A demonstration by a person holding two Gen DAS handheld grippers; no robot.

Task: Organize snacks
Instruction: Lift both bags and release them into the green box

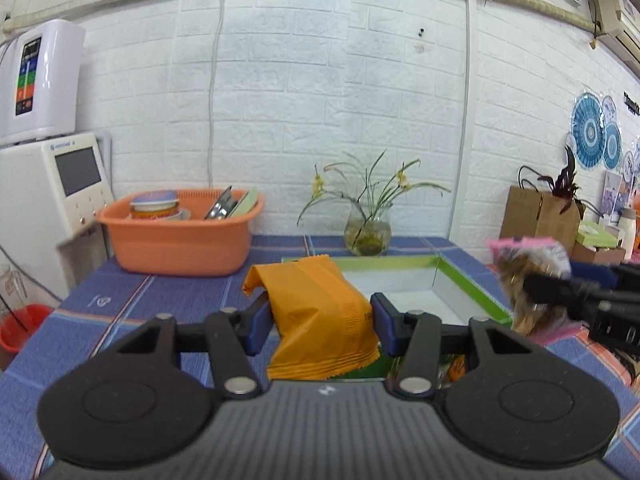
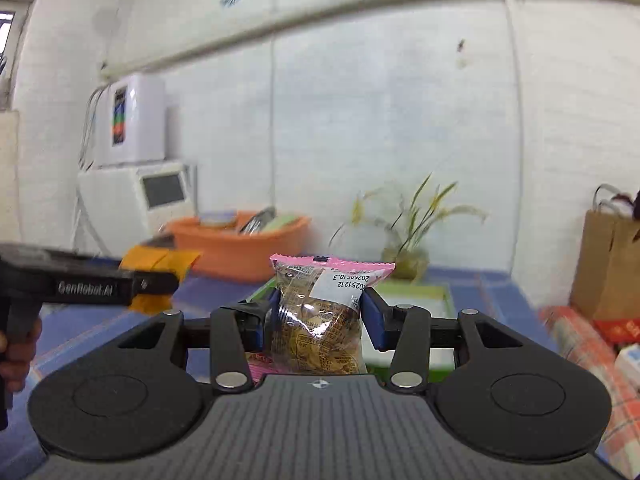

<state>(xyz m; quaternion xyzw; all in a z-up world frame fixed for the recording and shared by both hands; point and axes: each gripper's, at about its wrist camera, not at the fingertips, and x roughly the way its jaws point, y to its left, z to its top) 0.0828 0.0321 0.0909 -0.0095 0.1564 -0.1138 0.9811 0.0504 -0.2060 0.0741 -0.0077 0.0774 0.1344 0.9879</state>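
two packets are up off the surface (image 1: 168, 300), one in each of my tongs. my left tongs (image 1: 320, 322) are clamped on the orange packet (image 1: 320, 308), the blue pads pressing its two sides; it hangs crumpled, its top corner folded over, just in front of the green-rimmed box (image 1: 460, 280). my right tongs (image 2: 316, 320) grip the clear packet with the pink seal (image 2: 320, 312), standing upright between the pads, a white date label near its top. from the left wrist view this packet (image 1: 528, 276) shows to the right of the green-rimmed box, above its right edge, blurred. the box itself sits open on the blue checked cloth, its white floor bare where i can see it. behind the box stands a glass vase of yellow flowers (image 1: 366, 232), near the wall. to the left of the box, well apart, is an orange basin (image 1: 180, 248) with a tin and dishes in it. right of the box stands a brown paper bag (image 1: 536, 216). my hand (image 2: 18, 344) shows at the left edge of the right wrist view, on the handle of the left tongs.
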